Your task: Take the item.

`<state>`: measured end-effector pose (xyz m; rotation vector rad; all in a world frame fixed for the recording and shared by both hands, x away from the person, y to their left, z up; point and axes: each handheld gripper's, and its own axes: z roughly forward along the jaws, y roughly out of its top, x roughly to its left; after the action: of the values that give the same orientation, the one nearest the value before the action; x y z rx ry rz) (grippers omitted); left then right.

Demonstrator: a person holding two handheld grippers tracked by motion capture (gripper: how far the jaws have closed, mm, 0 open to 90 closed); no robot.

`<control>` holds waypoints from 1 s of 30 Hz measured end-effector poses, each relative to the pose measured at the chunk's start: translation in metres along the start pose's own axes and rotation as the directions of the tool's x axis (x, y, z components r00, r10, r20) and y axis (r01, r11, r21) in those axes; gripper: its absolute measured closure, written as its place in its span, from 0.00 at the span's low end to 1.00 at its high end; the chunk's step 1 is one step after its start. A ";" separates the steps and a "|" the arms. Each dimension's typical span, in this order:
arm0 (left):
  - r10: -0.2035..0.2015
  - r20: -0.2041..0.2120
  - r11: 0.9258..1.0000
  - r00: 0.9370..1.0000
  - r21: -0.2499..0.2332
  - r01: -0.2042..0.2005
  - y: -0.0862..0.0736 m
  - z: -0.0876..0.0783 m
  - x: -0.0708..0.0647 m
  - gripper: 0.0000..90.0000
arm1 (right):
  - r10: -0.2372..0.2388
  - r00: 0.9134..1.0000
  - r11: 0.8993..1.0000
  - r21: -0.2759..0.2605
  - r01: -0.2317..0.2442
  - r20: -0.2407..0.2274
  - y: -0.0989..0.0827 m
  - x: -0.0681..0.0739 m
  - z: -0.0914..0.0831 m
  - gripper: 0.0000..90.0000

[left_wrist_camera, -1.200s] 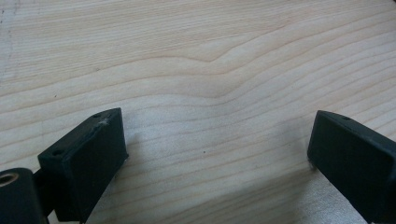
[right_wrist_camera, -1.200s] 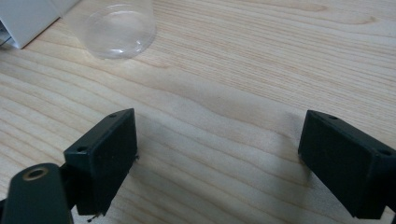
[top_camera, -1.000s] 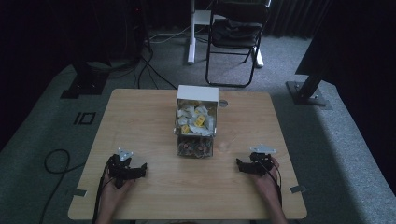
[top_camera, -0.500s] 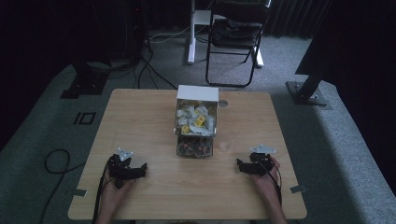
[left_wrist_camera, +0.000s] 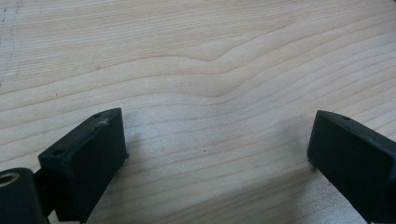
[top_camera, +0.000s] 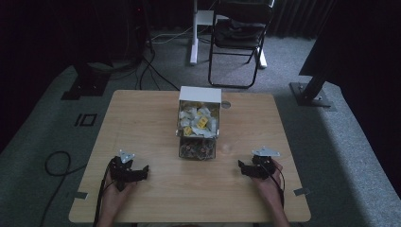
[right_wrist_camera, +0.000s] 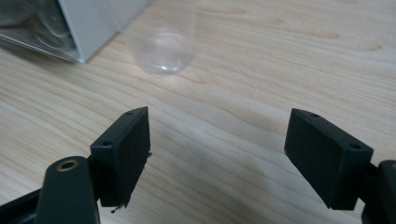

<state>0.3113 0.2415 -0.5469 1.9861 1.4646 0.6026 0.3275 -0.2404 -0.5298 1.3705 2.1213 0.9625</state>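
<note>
Two grippers rest low on the wooden tabletop (top_camera: pixel 142 123), one near each front corner. The left gripper (top_camera: pixel 142 171) has its fingers (left_wrist_camera: pixel 88 158) spread wide over bare wood. The right gripper (top_camera: pixel 242 169) likewise has its fingers (right_wrist_camera: pixel 122 154) wide apart, holding nothing. A white box (top_camera: pixel 199 124) full of small packets sits at the tabletop's middle, well apart from both. A clear plastic cup (right_wrist_camera: pixel 164 43) stands just beside the box, ahead of the right gripper.
</note>
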 end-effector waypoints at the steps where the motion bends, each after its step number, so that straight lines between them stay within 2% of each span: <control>1: 0.001 0.000 1.000 1.000 0.000 -0.001 0.000 0.000 0.000 0.06 | -0.004 1.000 1.000 -0.010 0.004 -0.007 0.001 0.002 -0.002 0.25; 18: 0.000 0.000 1.000 1.000 0.000 0.000 0.000 0.000 0.000 0.06 | -0.047 0.999 0.998 -0.042 0.046 -0.022 0.011 0.022 -0.015 0.26; 30: 0.000 0.000 1.000 1.000 0.000 0.000 0.000 0.000 0.000 0.06 | -0.100 0.994 0.993 -0.064 0.097 -0.040 0.018 0.037 -0.018 0.26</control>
<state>0.3113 0.2415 -0.5469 1.9860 1.4648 0.6030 0.3105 -0.2075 -0.5041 1.2139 2.1499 1.0181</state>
